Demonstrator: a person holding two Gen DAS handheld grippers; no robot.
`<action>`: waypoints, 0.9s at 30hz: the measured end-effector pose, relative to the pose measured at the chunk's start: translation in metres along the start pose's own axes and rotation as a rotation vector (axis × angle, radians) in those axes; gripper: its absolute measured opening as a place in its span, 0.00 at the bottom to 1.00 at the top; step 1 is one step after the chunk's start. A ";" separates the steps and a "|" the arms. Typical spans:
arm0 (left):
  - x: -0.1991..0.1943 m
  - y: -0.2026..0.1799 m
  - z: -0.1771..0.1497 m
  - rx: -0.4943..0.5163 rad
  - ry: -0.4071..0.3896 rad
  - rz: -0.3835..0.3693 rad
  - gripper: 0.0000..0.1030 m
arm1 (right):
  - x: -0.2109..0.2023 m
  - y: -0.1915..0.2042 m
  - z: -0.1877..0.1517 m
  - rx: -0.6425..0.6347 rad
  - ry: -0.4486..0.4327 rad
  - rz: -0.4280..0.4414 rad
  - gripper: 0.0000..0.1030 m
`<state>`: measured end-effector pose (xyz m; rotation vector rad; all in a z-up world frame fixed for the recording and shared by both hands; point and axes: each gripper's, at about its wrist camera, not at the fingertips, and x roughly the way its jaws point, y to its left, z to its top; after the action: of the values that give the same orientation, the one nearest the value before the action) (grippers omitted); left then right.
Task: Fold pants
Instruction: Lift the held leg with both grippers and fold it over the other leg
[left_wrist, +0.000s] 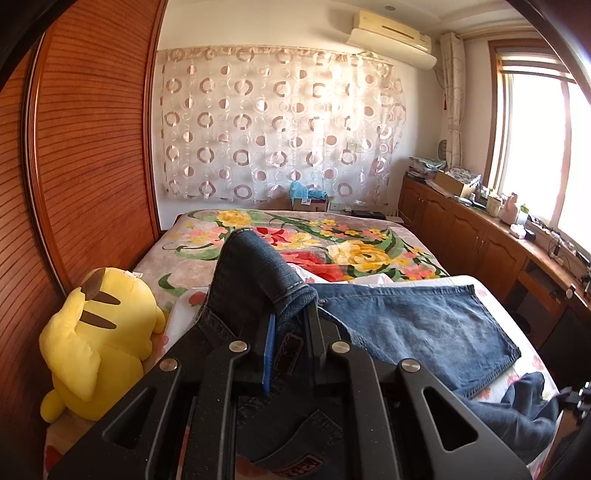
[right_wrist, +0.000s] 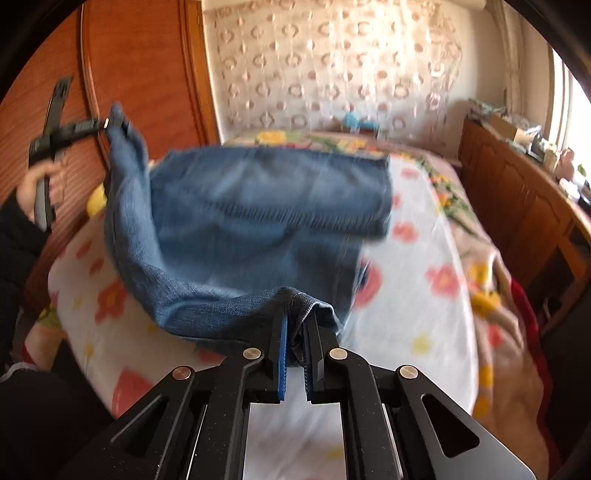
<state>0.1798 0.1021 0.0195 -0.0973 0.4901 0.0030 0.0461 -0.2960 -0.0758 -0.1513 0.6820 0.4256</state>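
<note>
Both claws clamp blue denim pants (right_wrist: 236, 206) lifted over a bed (right_wrist: 413, 295): the left claw (left_wrist: 291, 321) grips a bunched hem, the right claw (right_wrist: 295, 332) another edge, cloth sagging between them. Beyond the left claw, a cardboard box (left_wrist: 309, 204) past the bed's far end holds something blue. A yellow plush toy (left_wrist: 99, 343) sits left; wooden cabinets (left_wrist: 461, 229) line the right, under a window (left_wrist: 535, 122).

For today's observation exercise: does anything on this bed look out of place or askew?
A yellow plush toy lies slumped face-down at the bed's edge against the wardrobe. The jeans sprawl crookedly, held by both claws.
</note>
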 end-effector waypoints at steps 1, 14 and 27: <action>0.002 0.002 0.002 -0.004 0.000 0.001 0.14 | -0.002 -0.005 0.007 0.007 -0.017 -0.008 0.06; 0.032 0.031 0.031 -0.065 -0.008 0.025 0.14 | -0.005 -0.036 0.086 0.038 -0.196 -0.059 0.06; 0.084 0.047 0.042 -0.117 0.016 0.012 0.14 | 0.052 -0.042 0.128 0.005 -0.213 -0.075 0.06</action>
<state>0.2722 0.1514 0.0123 -0.2089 0.5067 0.0431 0.1746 -0.2819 -0.0104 -0.1245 0.4663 0.3626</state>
